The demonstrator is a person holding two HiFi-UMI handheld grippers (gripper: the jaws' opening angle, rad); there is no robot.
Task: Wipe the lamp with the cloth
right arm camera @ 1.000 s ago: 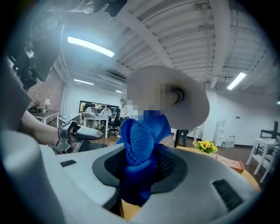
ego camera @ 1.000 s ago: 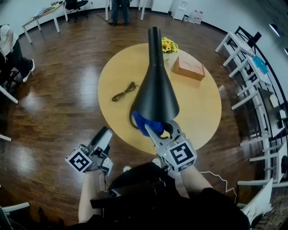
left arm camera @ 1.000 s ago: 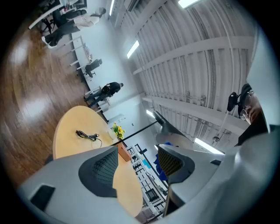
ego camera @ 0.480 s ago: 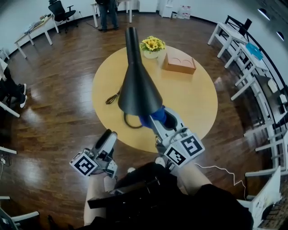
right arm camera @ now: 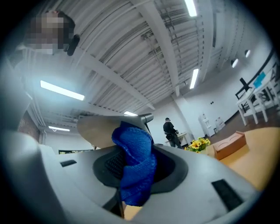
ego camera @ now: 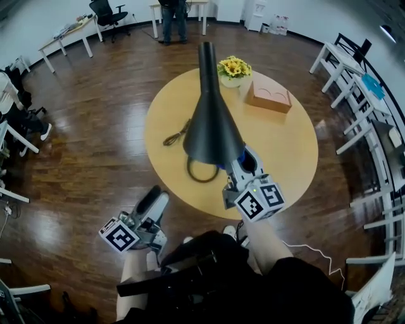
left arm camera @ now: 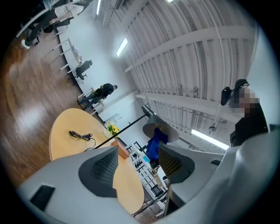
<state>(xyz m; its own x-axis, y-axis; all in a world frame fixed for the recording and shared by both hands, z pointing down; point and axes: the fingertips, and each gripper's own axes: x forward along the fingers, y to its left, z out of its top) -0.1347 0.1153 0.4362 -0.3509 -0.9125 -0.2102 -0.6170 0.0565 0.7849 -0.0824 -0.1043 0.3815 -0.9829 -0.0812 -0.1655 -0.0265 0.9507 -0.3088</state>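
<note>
The black cone-shaped lamp shade (ego camera: pixel 212 130) stands over the round wooden table (ego camera: pixel 285 149), its neck rising towards the far side. My right gripper (ego camera: pixel 242 162) sits at the shade's lower right rim, shut on the blue cloth (ego camera: pixel 238 156), which is mostly tucked under the shade. In the right gripper view the cloth (right arm camera: pixel 134 168) is bunched between the jaws of my right gripper (right arm camera: pixel 135 175), just below the shade (right arm camera: pixel 103 129). My left gripper (ego camera: pixel 154 201) hangs open and empty off the table's near left edge. In its own view, my left gripper (left arm camera: pixel 138 159) looks towards the shade (left arm camera: pixel 162 130) and the cloth (left arm camera: pixel 155 143).
A dark cable (ego camera: pixel 177 133) lies on the table's left side. Yellow flowers (ego camera: pixel 233 68) and a tan box (ego camera: pixel 269 97) sit at the far edge. White racks (ego camera: pixel 364 120) line the right wall. A person (ego camera: pixel 173 18) stands at the far desks.
My right gripper has rolled and carried the cloth from the shade's near rim round to its right side. My left gripper has risen a little.
</note>
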